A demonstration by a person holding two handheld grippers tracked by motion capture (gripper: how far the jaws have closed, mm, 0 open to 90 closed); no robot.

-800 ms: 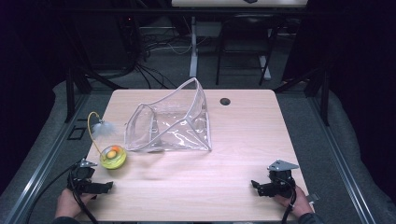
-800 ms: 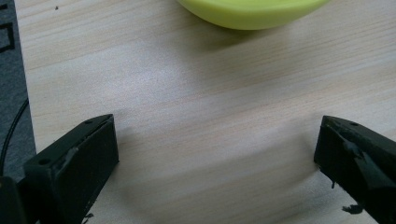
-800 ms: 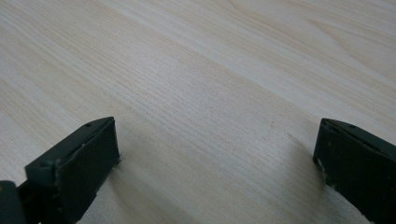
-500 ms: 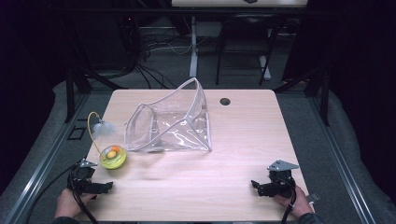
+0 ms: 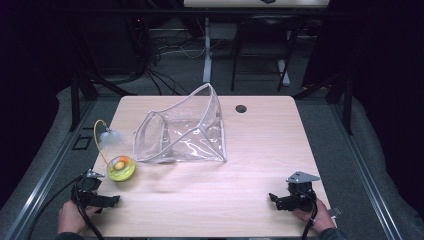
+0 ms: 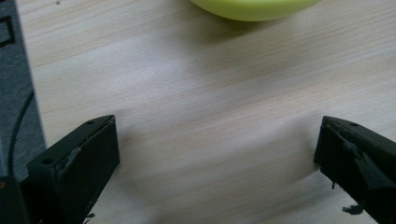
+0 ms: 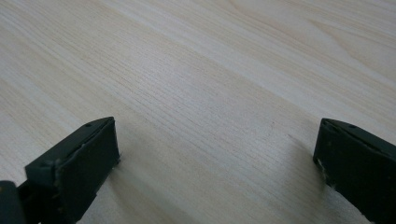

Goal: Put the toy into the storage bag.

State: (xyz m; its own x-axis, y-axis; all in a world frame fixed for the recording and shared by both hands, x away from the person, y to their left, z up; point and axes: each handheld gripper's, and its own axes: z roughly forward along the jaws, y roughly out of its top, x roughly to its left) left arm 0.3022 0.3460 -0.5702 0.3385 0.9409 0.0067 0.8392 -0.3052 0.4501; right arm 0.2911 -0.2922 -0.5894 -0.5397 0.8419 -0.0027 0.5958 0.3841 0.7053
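Both the left gripper (image 5: 95, 199) and the right gripper (image 5: 290, 200) rest spread and empty at the frame's lower edge. The yellow feather toy (image 5: 121, 168) sits just beside the left one — a careless reach could knock it rolling, or snag its thin wire against the clear pouch (image 5: 182, 132).

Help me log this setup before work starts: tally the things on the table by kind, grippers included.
Clear plastic pouch: 1
Yellow-green cat toy with feather wand: 1
Handheld grippers: 2, the left gripper and the right gripper, both open and holding nothing
Total: 4
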